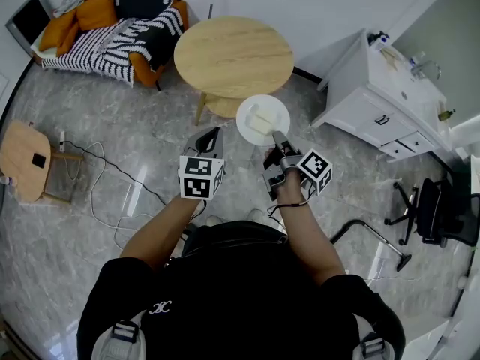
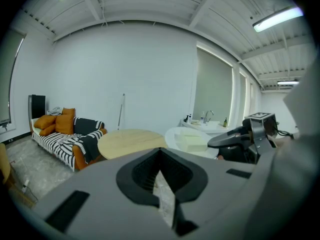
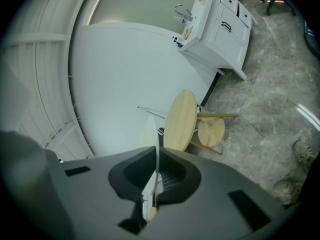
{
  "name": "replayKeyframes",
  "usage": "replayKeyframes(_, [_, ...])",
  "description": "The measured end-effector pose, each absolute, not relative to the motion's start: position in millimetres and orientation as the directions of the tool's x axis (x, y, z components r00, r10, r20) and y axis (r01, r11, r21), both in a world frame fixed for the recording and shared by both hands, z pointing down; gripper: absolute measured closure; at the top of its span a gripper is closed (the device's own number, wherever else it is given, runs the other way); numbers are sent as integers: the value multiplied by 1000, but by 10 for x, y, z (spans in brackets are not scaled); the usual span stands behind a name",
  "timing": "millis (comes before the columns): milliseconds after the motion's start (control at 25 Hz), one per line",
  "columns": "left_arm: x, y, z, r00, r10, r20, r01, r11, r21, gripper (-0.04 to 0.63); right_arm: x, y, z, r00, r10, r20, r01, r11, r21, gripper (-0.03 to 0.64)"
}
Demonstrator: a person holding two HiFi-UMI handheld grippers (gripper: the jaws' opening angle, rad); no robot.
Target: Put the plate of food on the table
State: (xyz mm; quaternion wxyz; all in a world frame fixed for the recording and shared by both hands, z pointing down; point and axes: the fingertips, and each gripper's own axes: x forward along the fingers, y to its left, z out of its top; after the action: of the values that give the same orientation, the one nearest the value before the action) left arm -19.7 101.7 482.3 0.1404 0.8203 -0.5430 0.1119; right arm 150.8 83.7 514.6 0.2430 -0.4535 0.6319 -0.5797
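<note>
The white round plate [image 1: 247,109] carries a pale, blocky slab of food [image 1: 260,118]. It is held in the air just off the near edge of the round light-wood table [image 1: 234,57], over the grey marble floor and not yet on the tabletop. In the left gripper view the plate [image 2: 175,134] shows just beside the table's [image 2: 131,140] right rim, roughly level with its top.

The right gripper [image 1: 278,136] holds the plate by the rim farthest from the table. In the right gripper view its jaws are clamped on the thin white edge, which runs upright between them toward the table [image 3: 180,121].

The left gripper [image 1: 212,136] hovers on the near side of the table, just beside the plate and apart from it. Its jaws are closed together with nothing between them.

Beyond the table's far left edge stands a black-and-white striped sofa with orange cushions [image 1: 112,28]. A white cabinet with a sink [image 1: 390,96] stands to the table's right. A small wooden stool [image 1: 26,160] stands well apart on the table's left, and a black office chair [image 1: 439,208] is well off to its right.
</note>
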Motion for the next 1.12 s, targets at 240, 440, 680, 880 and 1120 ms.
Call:
replayKeyframes(240, [-416, 1006, 4872, 396, -853, 341, -918, -374, 130, 589, 1332, 861, 5196, -457, -861, 225, -236, -126, -963, 601])
replayKeyframes(440, [-599, 1014, 4889, 404, -850, 338, -915, -381, 135, 589, 1194, 902, 5228, -440, -870, 222, -186, -154, -970, 601])
replayKeyframes(680, [-636, 995, 4851, 416, -847, 332, -909, -396, 128, 589, 1127, 901, 5258, -436, -863, 254, -189, -189, -964, 601])
replayKeyframes(880, [-661, 993, 4879, 421, -844, 333, -907, -397, 139, 589, 1086, 873, 5238, -439, -860, 261, -203, -188, -961, 601])
replayKeyframes(1120, [-748, 935, 4910, 412, -849, 330, -911, -393, 126, 589, 1039, 764, 5299, -439, -861, 257, -196, -187, -962, 601])
